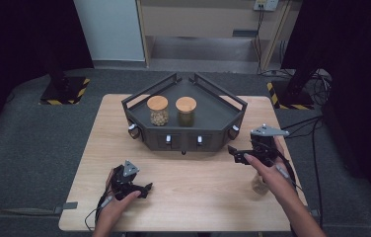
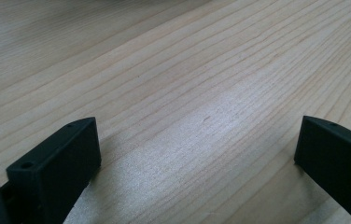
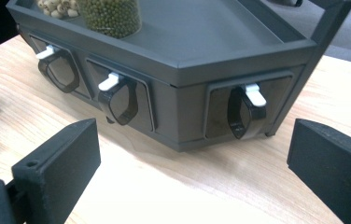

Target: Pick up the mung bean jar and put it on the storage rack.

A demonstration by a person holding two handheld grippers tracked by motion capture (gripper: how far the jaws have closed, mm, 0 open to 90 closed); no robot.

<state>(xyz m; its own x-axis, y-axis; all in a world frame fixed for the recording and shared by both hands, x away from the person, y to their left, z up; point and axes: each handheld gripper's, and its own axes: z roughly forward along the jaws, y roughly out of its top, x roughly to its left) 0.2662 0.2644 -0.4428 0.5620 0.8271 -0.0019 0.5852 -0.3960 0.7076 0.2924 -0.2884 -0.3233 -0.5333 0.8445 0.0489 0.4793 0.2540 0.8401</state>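
At the far middle of the pale wooden table (image 1: pixel 183 197) stands a dark grey angular tray-topped cabinet (image 1: pixel 208 116) with knobbed front panels; on it sit two cork-lidded glass jars, one of pale beans (image 1: pixel 158 110) to the left and one of green beans (image 1: pixel 186 111) just beside it. The right gripper (image 1: pixel 238 154) hovers near the cabinet's right front corner, jaws wide apart, facing a black knob with a white lever (image 3: pixel 244 112). The left gripper (image 1: pixel 141 189) rests low at the near left, jaws apart over bare wood.
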